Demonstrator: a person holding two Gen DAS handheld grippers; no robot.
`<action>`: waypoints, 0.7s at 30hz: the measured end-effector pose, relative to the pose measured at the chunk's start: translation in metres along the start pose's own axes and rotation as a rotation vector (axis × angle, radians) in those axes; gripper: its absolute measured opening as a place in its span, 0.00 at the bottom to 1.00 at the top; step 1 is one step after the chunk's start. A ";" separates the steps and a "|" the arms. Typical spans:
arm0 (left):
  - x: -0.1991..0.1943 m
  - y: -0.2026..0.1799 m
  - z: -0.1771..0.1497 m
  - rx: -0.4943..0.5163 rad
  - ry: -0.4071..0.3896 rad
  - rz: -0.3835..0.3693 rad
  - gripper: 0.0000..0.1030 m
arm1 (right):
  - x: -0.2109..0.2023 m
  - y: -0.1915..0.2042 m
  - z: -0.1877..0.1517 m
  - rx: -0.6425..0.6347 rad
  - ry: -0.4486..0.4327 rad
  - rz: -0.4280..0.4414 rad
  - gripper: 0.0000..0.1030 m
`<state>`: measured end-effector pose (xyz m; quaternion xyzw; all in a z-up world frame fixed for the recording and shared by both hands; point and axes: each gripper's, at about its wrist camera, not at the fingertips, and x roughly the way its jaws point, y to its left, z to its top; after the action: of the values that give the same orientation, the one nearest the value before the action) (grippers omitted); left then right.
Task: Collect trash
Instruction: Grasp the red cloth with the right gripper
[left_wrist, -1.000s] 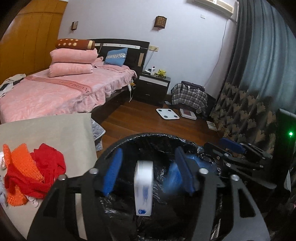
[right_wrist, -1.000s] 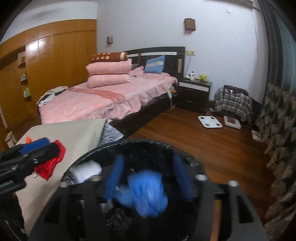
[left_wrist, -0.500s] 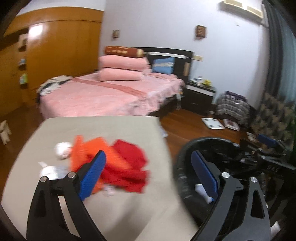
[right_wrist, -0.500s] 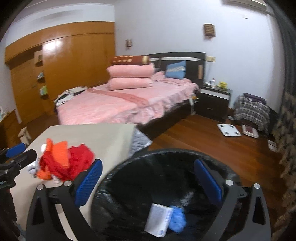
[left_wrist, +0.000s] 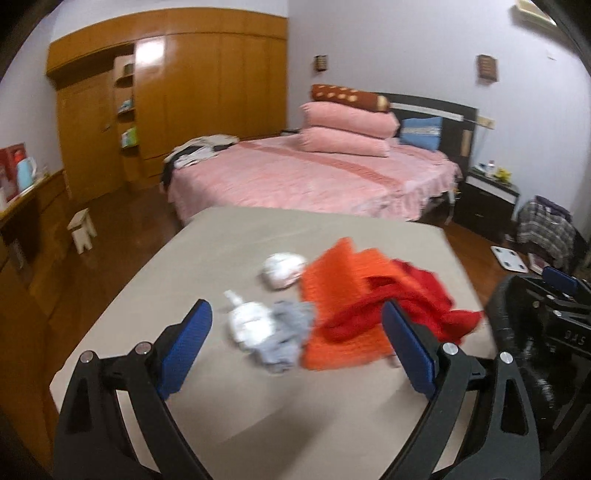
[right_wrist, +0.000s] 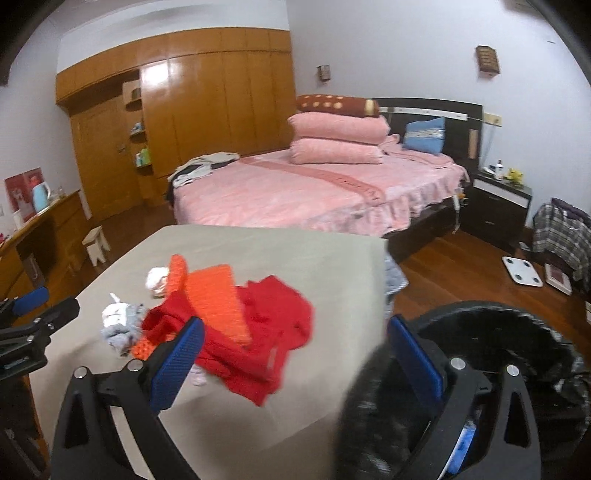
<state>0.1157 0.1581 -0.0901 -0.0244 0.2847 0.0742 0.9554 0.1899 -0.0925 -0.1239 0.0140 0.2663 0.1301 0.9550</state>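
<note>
Both of our grippers had swung away from the black-lined bin and back over the beige table since the earlier frames, where a white carton and a blue wad were dropping into the liner; their jaws had just been opening and now stood spread wide with nothing between them. Our left gripper hung tilted downward over the near part of the table, with the crumpled white tissue and the grey wad at about twelve o'clock between its blue pads, and a second white ball farther out along the same line. Our right gripper pointed down at the table's right edge, the bin rim at about three o'clock of it. We judged the main risk to be the clothes: the orange knit and the red garment lay touching the trash at about two o'clock, so a wide close could snag fabric along with a tissue and carry clothing to the bin. Motion blur on the pile also suggested we were moving fast, so a hurried grab might only flatten or push the light tissue aside.
</note>
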 end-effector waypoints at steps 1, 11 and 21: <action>0.004 0.009 -0.003 -0.012 0.009 0.013 0.86 | 0.004 0.006 0.000 -0.006 0.003 0.006 0.94; 0.024 0.031 -0.013 -0.052 0.061 0.027 0.81 | 0.038 0.028 -0.007 -0.061 0.054 0.016 0.89; 0.038 0.015 -0.011 -0.052 0.060 0.003 0.81 | 0.050 0.032 -0.014 -0.092 0.104 0.084 0.74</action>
<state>0.1391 0.1768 -0.1206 -0.0511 0.3111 0.0824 0.9454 0.2163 -0.0499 -0.1584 -0.0254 0.3085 0.1824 0.9332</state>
